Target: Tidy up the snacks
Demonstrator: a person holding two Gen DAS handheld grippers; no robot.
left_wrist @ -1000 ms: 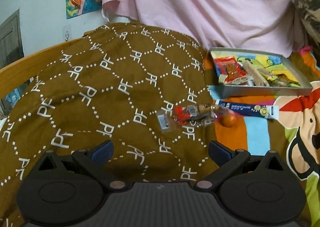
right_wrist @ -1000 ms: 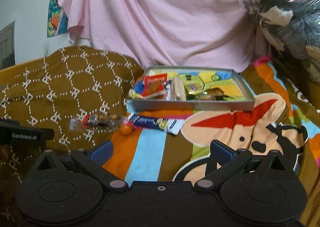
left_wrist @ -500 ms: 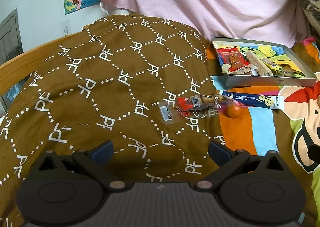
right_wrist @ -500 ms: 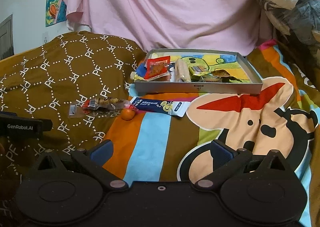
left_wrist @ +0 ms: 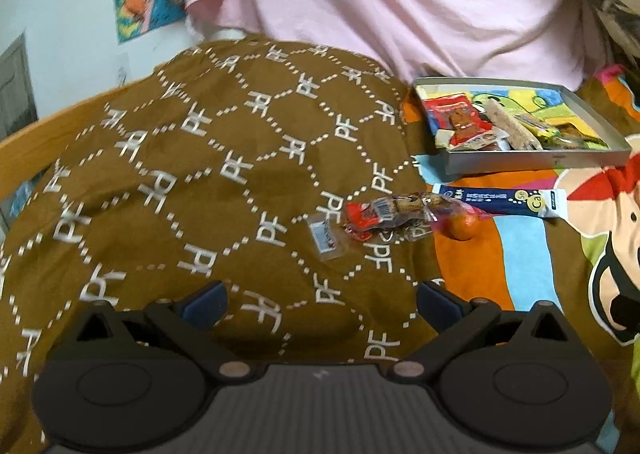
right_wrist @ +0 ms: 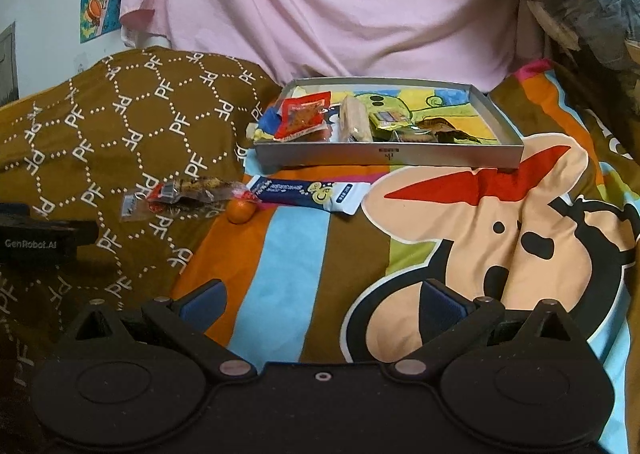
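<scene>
The left tongs (left_wrist: 320, 304) are held level and low over the brown patterned blanket (left_wrist: 180, 173), fingers spread wide with nothing between them. Ahead of them and slightly right, a small clear packet (left_wrist: 327, 236) is seen lying flat, touching a clear snack bag (left_wrist: 394, 213) with a red end. Just beyond that bag's right end an orange (left_wrist: 462, 227) rests on the striped bedspread (left_wrist: 516, 250).

The right tongs (right_wrist: 322, 304) are likewise held level above the bedspread, fingers fully apart and empty. The left unit's housing is visible at their far left. Ahead and left of centre a blue-and-white sachet (right_wrist: 308, 195) is noted, near the orange. Directly beyond, a grey tray (right_wrist: 400, 155) is found holding several wrapped snacks (right_wrist: 304, 117), backed by pink drapery (right_wrist: 320, 13).
</scene>
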